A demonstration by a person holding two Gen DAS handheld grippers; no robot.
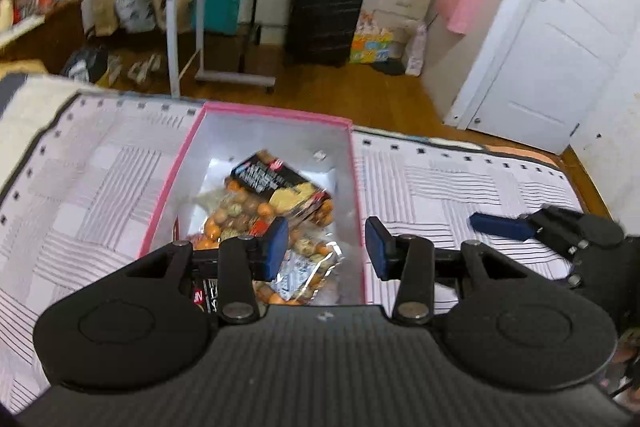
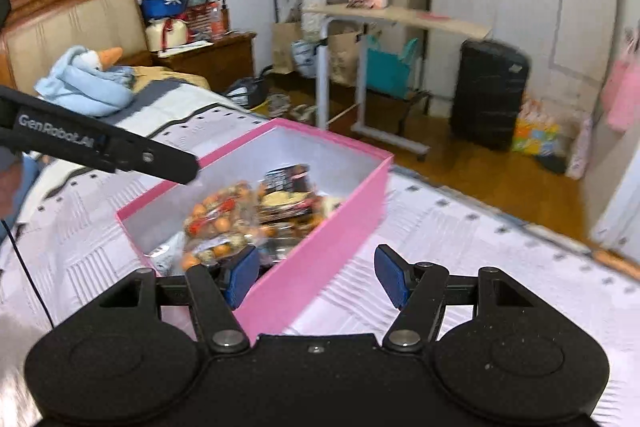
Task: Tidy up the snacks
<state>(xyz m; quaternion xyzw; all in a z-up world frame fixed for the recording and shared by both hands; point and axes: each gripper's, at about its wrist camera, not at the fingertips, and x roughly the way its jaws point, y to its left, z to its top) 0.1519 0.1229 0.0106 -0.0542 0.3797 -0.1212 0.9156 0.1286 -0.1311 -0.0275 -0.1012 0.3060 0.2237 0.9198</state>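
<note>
The snack packets (image 1: 276, 203) already lie piled inside the pink box (image 1: 168, 187), which sits open on the striped bedspread (image 1: 440, 187); I judge the gathering mostly done, since no loose snack shows on the cover around it. I count at least two packets: a clear bag of orange and brown balls (image 2: 216, 223) and a dark cracker packet (image 2: 288, 183), with perhaps more underneath. One box, two grippers. The left gripper (image 1: 326, 247) hangs over the box, jaws apart and empty; the right gripper (image 2: 316, 275) straddles the box's near wall, likewise spread and holding nothing.
</note>
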